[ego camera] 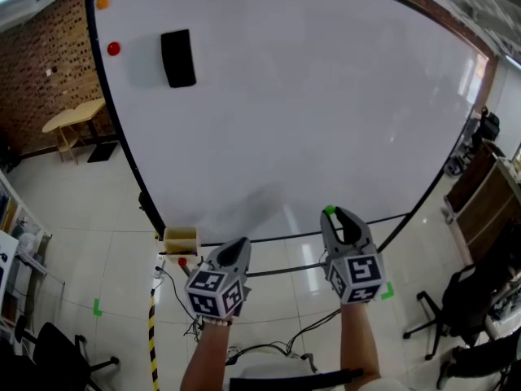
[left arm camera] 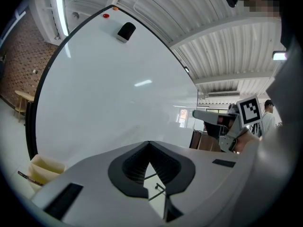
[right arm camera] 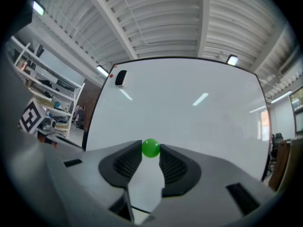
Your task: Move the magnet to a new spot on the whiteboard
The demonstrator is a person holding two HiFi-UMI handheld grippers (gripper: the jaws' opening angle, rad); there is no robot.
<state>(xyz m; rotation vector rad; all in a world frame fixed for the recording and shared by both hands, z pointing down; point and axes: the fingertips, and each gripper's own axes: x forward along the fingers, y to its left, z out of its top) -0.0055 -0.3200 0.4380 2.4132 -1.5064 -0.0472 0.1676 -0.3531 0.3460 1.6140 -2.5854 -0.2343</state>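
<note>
A large whiteboard (ego camera: 285, 96) fills the head view. My right gripper (ego camera: 331, 214) is shut on a small green magnet (right arm camera: 151, 148), pinched at the jaw tips just off the board's lower edge; the green magnet (ego camera: 329, 211) also peeks out at the tips in the head view. My left gripper (ego camera: 240, 247) hangs below the board's bottom rail, shut with nothing in it; its tips (left arm camera: 149, 144) meet. A red magnet (ego camera: 113, 49), an orange magnet (ego camera: 102, 2) and a black eraser (ego camera: 178, 58) sit at the board's top left.
A small yellow box (ego camera: 181, 239) hangs at the board's lower left corner. A wooden table (ego camera: 75, 119) stands left, office chairs (ego camera: 460, 308) right. Cables (ego camera: 269, 344) lie on the tiled floor, with a yellow-black striped line (ego camera: 151, 340).
</note>
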